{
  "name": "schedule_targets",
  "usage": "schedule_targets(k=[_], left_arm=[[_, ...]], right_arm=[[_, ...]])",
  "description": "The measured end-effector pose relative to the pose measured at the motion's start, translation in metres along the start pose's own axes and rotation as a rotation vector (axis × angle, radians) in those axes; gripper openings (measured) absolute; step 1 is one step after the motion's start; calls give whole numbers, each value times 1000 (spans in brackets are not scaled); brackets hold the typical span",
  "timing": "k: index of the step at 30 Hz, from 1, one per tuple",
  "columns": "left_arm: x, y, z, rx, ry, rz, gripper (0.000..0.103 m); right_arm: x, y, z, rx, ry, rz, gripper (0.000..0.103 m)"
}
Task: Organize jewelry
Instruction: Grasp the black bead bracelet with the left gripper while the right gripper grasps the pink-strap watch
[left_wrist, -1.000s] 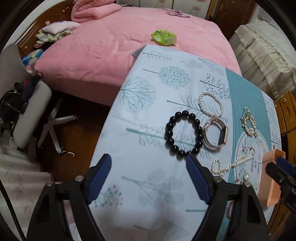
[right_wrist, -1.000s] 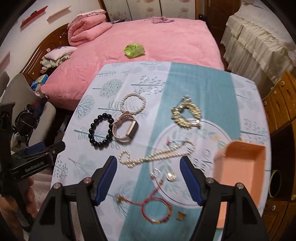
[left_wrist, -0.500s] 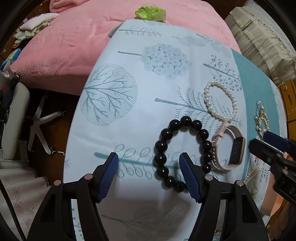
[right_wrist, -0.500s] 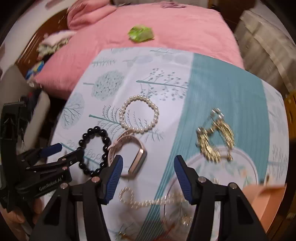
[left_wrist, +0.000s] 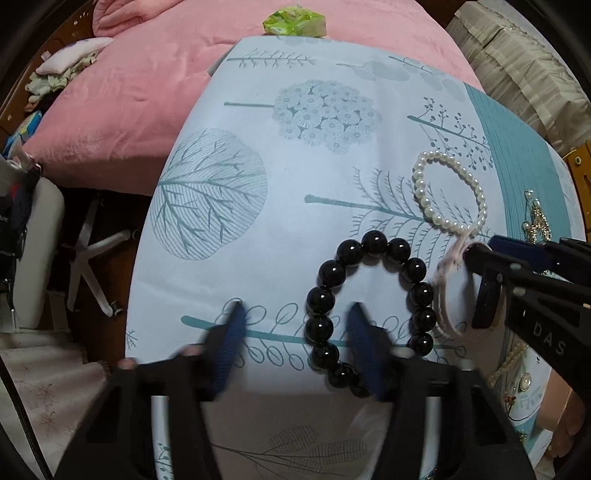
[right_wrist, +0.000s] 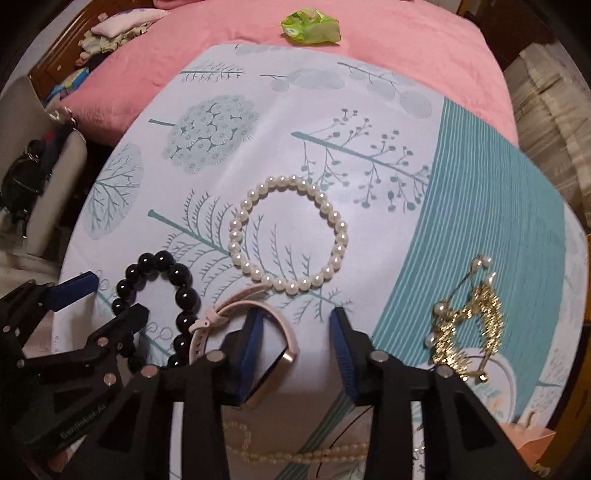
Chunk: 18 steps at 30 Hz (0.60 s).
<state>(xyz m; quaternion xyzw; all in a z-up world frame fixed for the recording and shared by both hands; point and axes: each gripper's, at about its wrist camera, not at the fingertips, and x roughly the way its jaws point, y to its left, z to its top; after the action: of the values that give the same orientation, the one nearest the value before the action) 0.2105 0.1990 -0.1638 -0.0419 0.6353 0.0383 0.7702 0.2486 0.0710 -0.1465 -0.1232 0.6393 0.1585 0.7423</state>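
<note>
Straddling: left gripper spread wide over black bracelet rim, poised to pinch.
Right gripper: agape, astride pink watch on cloth.

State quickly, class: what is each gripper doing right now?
Left gripper: open, straddling the black bead bracelet.
Right gripper: open, straddling the pink watch.

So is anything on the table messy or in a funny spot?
A little. The pink watch lies tipped against the black bead bracelet, and its strap touches the white pearl bracelet, so the three crowd together. A crumpled green wrapper sits on the pink bed, not with the jewelry. Nothing looks broken.
</note>
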Motion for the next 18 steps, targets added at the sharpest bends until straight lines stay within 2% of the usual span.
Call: schedule_targets(k=[1, 2, 6, 8, 13, 18], left_arm=[[-2, -2, 0, 3, -1, -4, 13], [-2, -2, 0, -1, 8, -8, 13], [-9, 3, -3, -29, -15, -46, 13], [-19, 6, -5, -36, -54, -57, 12], [-62, 6, -10, -35, -159, -91, 12], [-105, -1, -14, -16, -212, -118, 12]], right_arm=[[-1, 1, 0, 1, 0, 2, 8], [-1, 0, 0, 9, 3, 11, 5], [-7, -7, -5, 57, -17, 42, 3], [-17, -12, -10, 84, -41, 63, 3], [-53, -32, -33, 145, -115, 95, 3], [-91, -53, -59, 203, -175, 114, 3]])
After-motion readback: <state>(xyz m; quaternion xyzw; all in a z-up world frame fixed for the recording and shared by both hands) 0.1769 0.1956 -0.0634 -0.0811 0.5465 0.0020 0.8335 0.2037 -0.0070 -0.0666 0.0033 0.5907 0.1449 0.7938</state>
